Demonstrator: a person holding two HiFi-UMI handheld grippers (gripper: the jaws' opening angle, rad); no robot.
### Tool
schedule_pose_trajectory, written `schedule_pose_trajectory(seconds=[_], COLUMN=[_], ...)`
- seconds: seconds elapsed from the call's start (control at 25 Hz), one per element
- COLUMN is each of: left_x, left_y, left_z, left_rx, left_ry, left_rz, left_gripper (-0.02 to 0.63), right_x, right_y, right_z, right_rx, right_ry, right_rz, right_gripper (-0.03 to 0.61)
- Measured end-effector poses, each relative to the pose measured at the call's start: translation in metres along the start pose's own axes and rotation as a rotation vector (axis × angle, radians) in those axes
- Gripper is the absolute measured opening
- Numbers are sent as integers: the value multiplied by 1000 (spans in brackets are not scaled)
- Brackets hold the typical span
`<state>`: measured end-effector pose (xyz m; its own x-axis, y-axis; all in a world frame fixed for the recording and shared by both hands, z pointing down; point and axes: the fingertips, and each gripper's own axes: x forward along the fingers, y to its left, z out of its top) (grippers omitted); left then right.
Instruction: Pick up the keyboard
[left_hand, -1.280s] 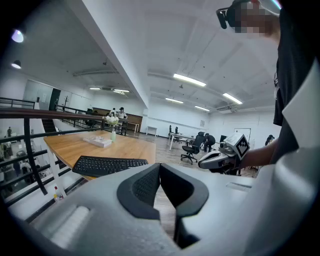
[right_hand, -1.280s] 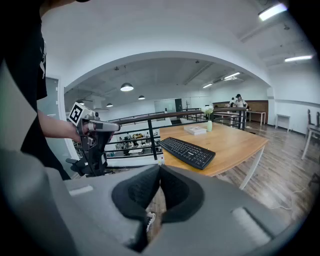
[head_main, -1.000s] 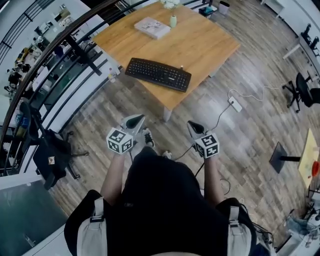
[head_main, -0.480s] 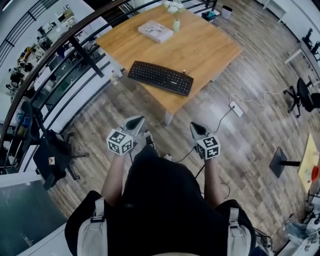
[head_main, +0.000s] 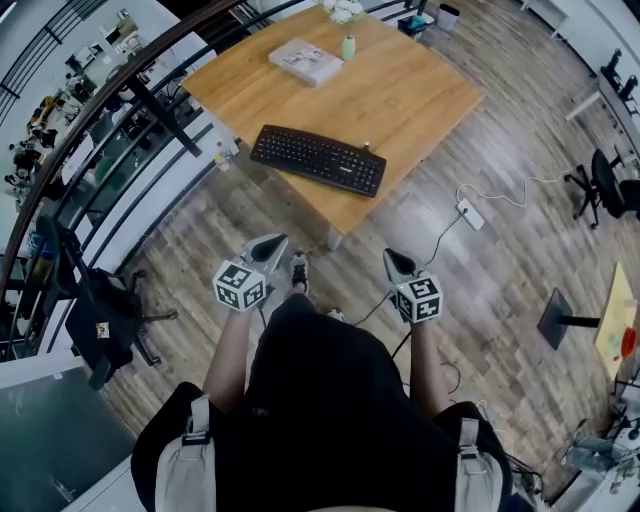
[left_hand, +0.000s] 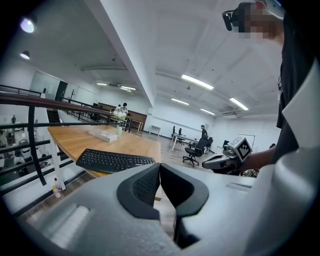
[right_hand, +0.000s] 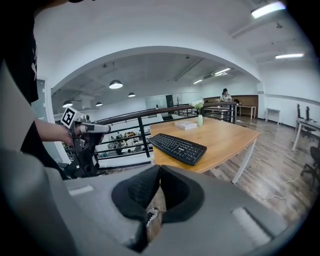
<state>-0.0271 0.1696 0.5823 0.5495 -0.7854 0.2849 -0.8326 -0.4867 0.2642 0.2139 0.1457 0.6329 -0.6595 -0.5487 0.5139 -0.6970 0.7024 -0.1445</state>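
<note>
Only the gripper views show both jaws closed before the keyboard (left_hand: 112, 161)

Black full-size keyboard (head_main: 318, 160), long, slim and rectangular, with tight rows of dark keys carrying small pale legends. Lies flat and keys-up on a light wooden table (head_main: 400, 90), whole length resting on the top, not yet lifted. Sits aslant across the table's nearest corner, parallel to neither edge that meets there. In the head view, left end a little higher in the picture and close to the table's left-hand edge, right end lower and close to the right-hand edge. From both gripper views, appears low and foreshortened, thin in profile, close to the table's rim.
</note>
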Motion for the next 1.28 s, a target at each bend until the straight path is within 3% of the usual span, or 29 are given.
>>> schedule_pose_trajectory(seconds=[0.48, 1.28], left_x=[46, 82], left_y=[61, 129], left_z=[40, 51], left_rx=[29, -1], left_ry=[20, 38], left_rz=[-55, -76], left_gripper=[12, 12], right_x=[59, 118], right_y=[-21, -42], right_z=[56, 72], right_rx=[23, 33], right_ry=[-19, 29], right_rz=[-37, -52], right_gripper=[3, 3])
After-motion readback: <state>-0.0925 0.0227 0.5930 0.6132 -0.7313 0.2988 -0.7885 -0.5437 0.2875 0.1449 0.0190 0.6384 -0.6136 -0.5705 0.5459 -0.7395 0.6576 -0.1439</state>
